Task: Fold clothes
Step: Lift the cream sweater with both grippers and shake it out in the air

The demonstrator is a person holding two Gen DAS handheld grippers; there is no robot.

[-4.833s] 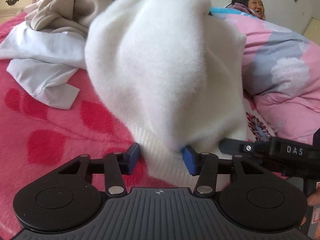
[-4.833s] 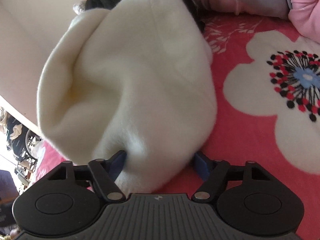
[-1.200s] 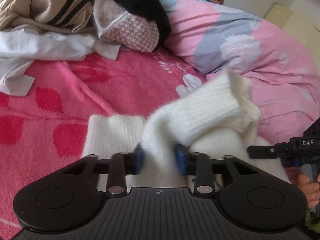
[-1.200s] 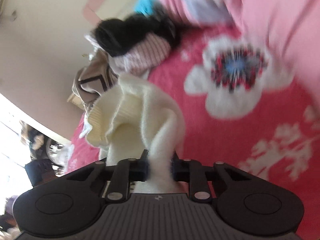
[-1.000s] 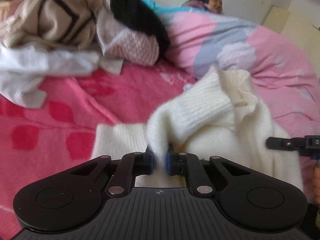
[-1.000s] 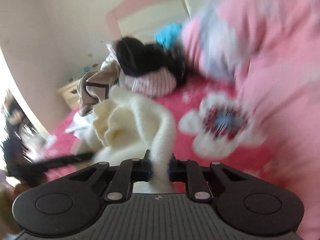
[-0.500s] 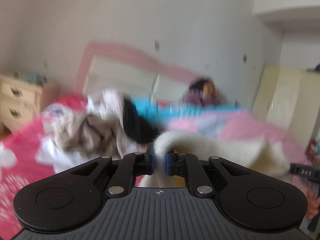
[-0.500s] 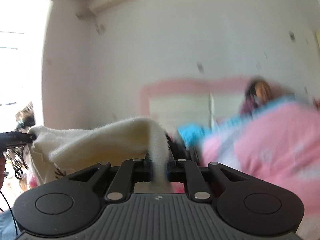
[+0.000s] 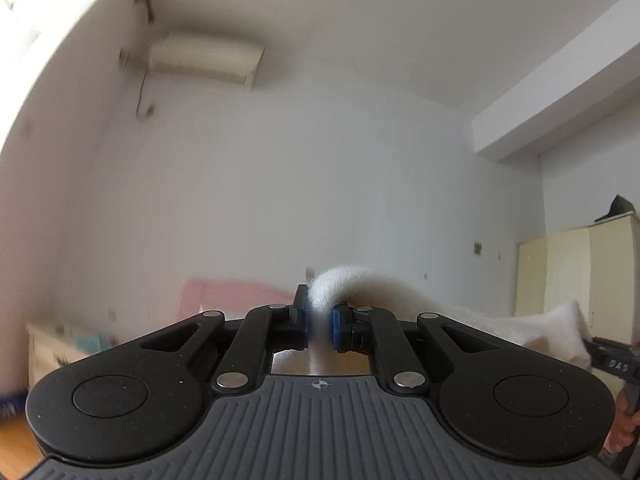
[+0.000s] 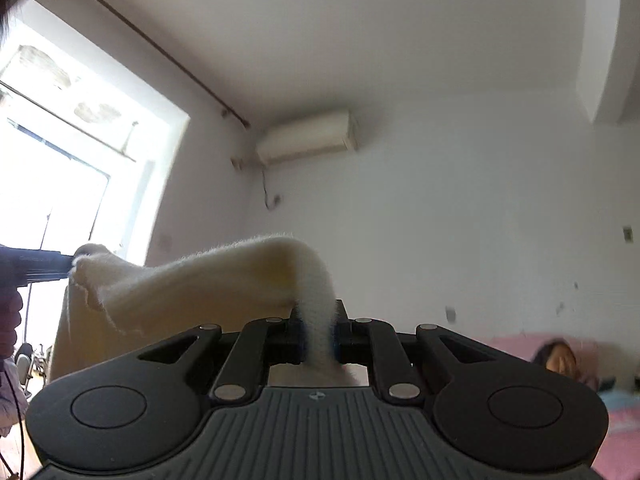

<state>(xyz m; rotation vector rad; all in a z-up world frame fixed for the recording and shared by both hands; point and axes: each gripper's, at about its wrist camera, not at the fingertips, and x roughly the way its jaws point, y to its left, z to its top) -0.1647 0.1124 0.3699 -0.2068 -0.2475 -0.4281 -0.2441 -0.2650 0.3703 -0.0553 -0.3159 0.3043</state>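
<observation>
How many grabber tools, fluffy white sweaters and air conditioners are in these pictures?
Grabber tools: 2, left gripper and right gripper, jaws shut on the sweater
Fluffy white sweater: 1
Air conditioner: 1
Total: 4

Most of the fluffy white knitted garment (image 9: 360,292) hangs hidden below the black tongs body in both views. The pink bed headboard (image 9: 236,300) is blurred, and the pale yellow wardrobe (image 9: 580,272) is cut by the picture's right edge.

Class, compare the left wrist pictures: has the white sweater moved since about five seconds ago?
Yes. The white sweater, shut in the left tongs, has gone up: then it draped over the bed; now wall and air conditioner lie behind it.
</observation>
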